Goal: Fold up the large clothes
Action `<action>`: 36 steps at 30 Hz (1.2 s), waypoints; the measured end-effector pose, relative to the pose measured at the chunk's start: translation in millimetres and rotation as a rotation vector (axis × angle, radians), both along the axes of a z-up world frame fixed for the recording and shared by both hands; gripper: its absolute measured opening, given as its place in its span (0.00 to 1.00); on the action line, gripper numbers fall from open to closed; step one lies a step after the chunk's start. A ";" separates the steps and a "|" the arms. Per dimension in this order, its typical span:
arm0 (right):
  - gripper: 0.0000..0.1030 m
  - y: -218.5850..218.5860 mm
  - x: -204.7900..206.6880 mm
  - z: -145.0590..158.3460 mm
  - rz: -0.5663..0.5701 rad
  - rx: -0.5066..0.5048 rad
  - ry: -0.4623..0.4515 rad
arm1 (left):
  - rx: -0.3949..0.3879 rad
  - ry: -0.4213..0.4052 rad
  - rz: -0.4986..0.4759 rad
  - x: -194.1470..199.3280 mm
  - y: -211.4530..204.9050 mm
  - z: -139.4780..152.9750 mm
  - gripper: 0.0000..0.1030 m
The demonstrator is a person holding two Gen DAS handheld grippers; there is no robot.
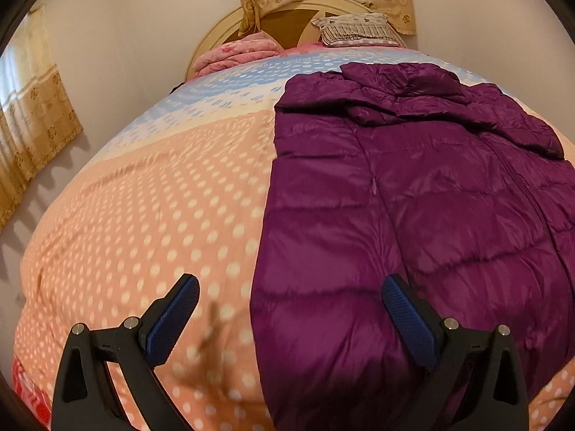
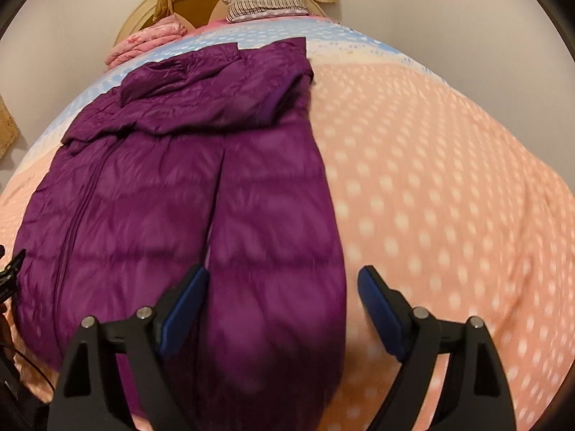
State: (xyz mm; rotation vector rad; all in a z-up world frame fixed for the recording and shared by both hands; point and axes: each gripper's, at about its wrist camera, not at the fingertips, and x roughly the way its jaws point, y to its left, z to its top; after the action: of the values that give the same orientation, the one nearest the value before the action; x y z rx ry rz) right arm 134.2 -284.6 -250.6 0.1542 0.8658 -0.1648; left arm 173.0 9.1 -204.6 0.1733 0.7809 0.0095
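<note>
Two wrist cameras look down and forward over a bed (image 1: pixel 143 197) covered by a peach quilt with pale dots, which turns to blue and white bands toward the headboard (image 1: pixel 287 18).

A large purple quilted down coat (image 1: pixel 413 197) lies flat on the quilt, lengthwise, with its hem toward the cameras and its hood (image 1: pixel 406 79) and bunched upper part toward the headboard. A sleeve is folded across the chest area.

The left gripper (image 1: pixel 291 287) points down at a slant above the near end of the bed. Its two blue-padded fingers (image 1: pixel 172 319) stand wide apart with nothing between them. The left finger hangs over bare quilt, the right finger over the coat's left hem edge. Neither pad visibly touches cloth.

The right gripper (image 2: pixel 284 280) is angled down in the same way, above the coat (image 2: pixel 179 197) at its right hem edge. Its jaws are spread wide and hold nothing. Its left finger (image 2: pixel 187 305) hangs over the purple fabric and its right finger over the dotted quilt just beside the coat's edge. The lower hem area is motion-blurred in this view.

At the head of the bed sit a folded pink blanket (image 1: pixel 237 54) and a patterned pillow (image 1: pixel 359 30). Gold floral curtains (image 1: pixel 32 136) hang on the walls.
</note>
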 end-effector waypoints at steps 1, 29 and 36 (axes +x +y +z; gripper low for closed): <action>0.85 -0.5 -7.2 -1.3 -0.005 0.024 0.005 | -0.010 0.004 0.000 -1.4 0.7 1.1 0.99; 0.07 15.9 -113.8 86.7 0.183 0.152 -0.223 | -0.175 -0.210 -0.228 -97.7 22.3 126.5 0.03; 0.06 16.0 -151.5 162.4 0.205 0.133 -0.431 | -0.239 -0.314 -0.229 -116.9 43.9 189.8 0.03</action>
State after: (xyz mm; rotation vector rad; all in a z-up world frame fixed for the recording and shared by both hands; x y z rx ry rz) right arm -17.3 -268.6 -88.2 0.2150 0.4576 0.1171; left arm 56.1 53.0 -14.7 0.0316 0.4403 -0.2671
